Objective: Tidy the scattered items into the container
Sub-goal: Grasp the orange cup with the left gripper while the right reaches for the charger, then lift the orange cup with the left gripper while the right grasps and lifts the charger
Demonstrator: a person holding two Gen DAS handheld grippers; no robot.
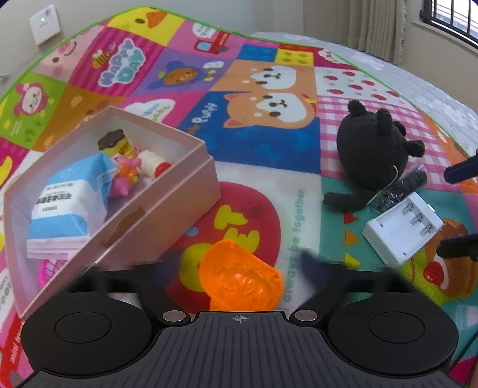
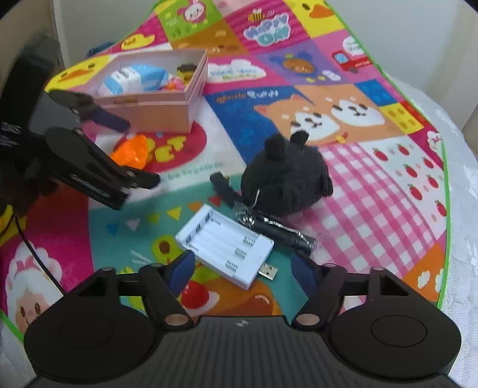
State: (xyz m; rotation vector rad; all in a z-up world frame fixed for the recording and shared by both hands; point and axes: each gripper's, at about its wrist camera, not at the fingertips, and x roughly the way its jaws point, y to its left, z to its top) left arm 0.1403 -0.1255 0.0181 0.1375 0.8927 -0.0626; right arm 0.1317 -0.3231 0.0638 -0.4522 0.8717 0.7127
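Note:
An orange see-through cup (image 1: 239, 277) (image 2: 131, 152) lies on the play mat in front of the pink box (image 1: 179, 191) (image 2: 149, 110). My left gripper (image 1: 239, 264) (image 2: 134, 150) straddles the cup; its blurred fingers stand a little off each side, so it is open. The box holds a blue-and-white tissue pack (image 1: 65, 206) and small toys. My right gripper (image 2: 243, 274) (image 1: 460, 209) is open just before a white battery charger (image 2: 224, 247) (image 1: 403, 229). Behind the charger lie a black wrapped stick (image 2: 283, 232) and a black plush toy (image 2: 286, 176) (image 1: 373, 155).
Everything rests on a colourful cartoon play mat (image 1: 269, 143) spread over a white bedcover (image 2: 460, 209). A pink basket (image 1: 50, 268) peeks out beside the box. A wall plate (image 1: 44, 24), curtain (image 1: 370, 24) and window lie beyond the mat.

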